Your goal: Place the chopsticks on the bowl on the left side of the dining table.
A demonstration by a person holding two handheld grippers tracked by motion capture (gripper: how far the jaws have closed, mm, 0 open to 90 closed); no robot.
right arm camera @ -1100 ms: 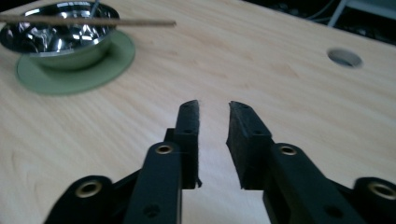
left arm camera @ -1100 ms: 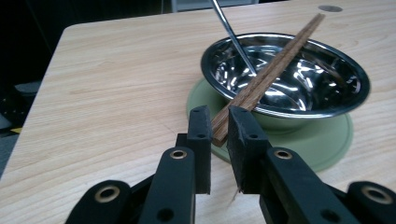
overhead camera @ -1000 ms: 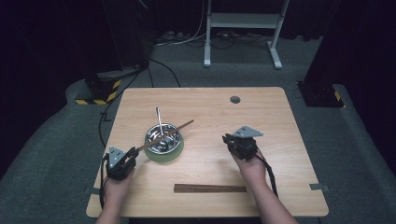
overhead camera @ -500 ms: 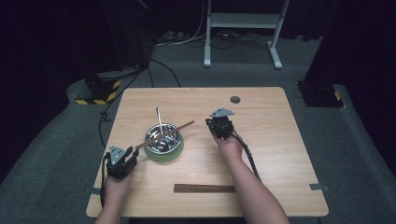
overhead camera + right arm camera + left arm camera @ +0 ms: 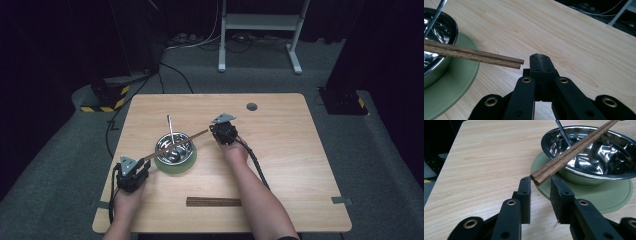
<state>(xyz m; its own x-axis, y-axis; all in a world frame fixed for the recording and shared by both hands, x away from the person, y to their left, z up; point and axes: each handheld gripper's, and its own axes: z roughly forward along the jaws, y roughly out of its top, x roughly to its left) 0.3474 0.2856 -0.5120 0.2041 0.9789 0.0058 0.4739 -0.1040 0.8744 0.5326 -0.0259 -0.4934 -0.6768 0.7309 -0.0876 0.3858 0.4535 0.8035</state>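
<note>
Now I hold my closed right gripper beside the brown wooden chopsticks spanning the steel bowl, left gripper parted and empty; next, nudge them square.

The high view looked forward and down over the whole bench, while both claw views sat close and low, sharing the chopsticks across the bowl.
</note>
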